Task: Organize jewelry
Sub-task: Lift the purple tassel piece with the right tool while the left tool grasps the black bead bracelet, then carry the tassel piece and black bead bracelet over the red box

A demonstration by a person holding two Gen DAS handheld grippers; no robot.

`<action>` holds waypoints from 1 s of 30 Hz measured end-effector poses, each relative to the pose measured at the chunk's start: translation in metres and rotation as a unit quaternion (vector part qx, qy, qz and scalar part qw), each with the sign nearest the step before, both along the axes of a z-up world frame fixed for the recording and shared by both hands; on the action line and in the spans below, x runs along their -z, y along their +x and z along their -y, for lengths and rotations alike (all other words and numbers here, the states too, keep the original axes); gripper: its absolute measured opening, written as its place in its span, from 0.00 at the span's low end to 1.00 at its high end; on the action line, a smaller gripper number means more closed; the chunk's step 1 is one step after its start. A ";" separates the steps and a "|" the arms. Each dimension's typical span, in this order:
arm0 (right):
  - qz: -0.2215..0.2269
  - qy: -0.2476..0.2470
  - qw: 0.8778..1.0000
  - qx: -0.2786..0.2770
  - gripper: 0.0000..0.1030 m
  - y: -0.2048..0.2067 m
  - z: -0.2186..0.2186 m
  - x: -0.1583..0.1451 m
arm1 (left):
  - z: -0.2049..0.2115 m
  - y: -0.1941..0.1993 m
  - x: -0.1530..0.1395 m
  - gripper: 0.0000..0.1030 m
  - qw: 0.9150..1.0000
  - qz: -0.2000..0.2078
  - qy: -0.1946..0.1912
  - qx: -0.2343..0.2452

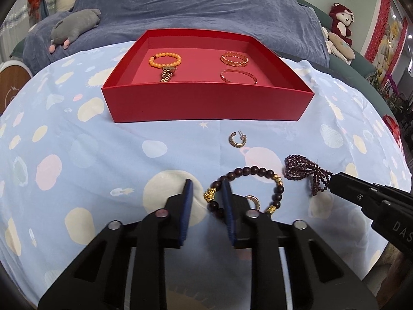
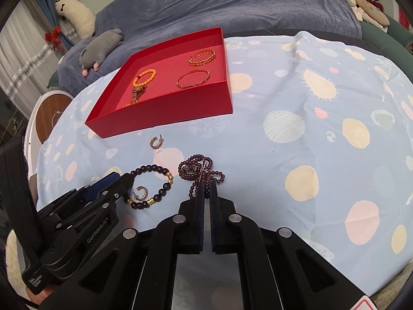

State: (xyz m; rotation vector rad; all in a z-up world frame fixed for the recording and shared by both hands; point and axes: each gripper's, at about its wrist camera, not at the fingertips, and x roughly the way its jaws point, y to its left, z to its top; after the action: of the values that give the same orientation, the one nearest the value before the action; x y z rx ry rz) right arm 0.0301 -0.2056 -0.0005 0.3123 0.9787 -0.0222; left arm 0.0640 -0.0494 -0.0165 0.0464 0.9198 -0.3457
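A red tray (image 1: 206, 106) (image 2: 165, 113) holds an orange bead bracelet (image 1: 165, 59), a gold watch (image 1: 167, 73), a gold chain bangle (image 1: 234, 58) and a thin bangle (image 1: 238, 75). On the cloth lie a hoop earring (image 1: 235, 139) (image 2: 156, 141), a dark bead bracelet (image 1: 254, 180) (image 2: 155, 183) with a second earring (image 2: 142, 193) inside it, and a purple bead strand (image 1: 304, 173) (image 2: 198, 171). My left gripper (image 1: 207, 188) is open, its jaws straddling the dark bracelet's left side. My right gripper (image 2: 206, 184) is shut on the purple strand.
The table wears a light blue cloth (image 2: 309, 129) with coloured dots. Behind it is a sofa under a blue-grey cover (image 1: 206, 5) with a grey plush (image 1: 74, 25). More plush toys (image 1: 340, 25) sit at the right.
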 end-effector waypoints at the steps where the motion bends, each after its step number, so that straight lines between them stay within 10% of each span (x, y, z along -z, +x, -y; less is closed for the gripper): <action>1: 0.000 0.000 1.000 0.000 0.03 0.000 0.000 0.000 | 0.000 0.001 0.000 0.11 1.000 0.000 0.000 0.001; 30: 0.088 0.011 0.996 0.016 0.03 0.010 0.022 -0.068 | -0.035 0.015 -0.086 0.08 0.996 0.046 -0.074 -0.018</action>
State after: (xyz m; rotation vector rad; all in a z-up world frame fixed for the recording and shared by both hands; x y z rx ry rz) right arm 0.0406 -0.2272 0.0676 0.3444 0.7988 -0.0122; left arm 0.0790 -0.0142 0.0697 -0.0888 0.8020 -0.3747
